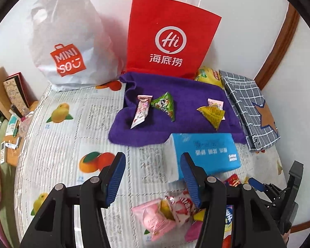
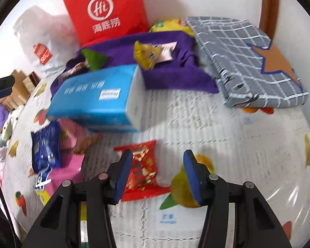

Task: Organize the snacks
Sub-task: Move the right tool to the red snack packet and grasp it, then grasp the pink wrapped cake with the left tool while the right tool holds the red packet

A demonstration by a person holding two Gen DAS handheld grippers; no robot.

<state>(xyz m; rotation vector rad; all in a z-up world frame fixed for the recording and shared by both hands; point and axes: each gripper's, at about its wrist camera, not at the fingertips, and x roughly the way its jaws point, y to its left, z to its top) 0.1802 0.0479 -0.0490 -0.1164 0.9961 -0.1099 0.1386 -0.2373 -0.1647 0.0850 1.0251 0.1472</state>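
The right gripper (image 2: 158,174), angled steeply down, stands with its blue-padded jaws apart over the fruit-printed white table cover (image 2: 227,128). A red foil snack packet with gold print (image 2: 143,171) lies flat between them, nearer the left pad, which overlaps its edge; no pad visibly presses on it. The jaws appear set to straddle the packet for a pick, which is judged the step in hand.

The left gripper (image 1: 153,180) is likewise apart and holds nothing. A loose heap of pink and red-and-white wrapped sweets (image 1: 167,215) lies low between its jaws, toward the near edge of the cover. The heap looks like unsorted stock.

Just beyond both grippers a blue rectangular tissue pack (image 1: 208,152) rests on the cover, its far end overlapping the near edge of a purple towel (image 1: 175,86). Beside the pack, toward the cover's left edge in the right wrist view, lie a dark blue snack bag (image 2: 45,144) and pink packets, blurred.

On the towel, four small snacks sit in two pairs: a pink-and-white stick packet (image 1: 141,111) with a green triangular packet (image 1: 165,106), and a yellow triangular packet (image 1: 212,114) over a small pink one. The pairing suggests the towel serves as the sorting area.

At the far edge stand a red paper carrier bag with white logo (image 1: 171,35) and a white plastic shop bag (image 1: 68,37). A folded grey checked cloth with an orange star (image 1: 250,107) lies along the right edge.
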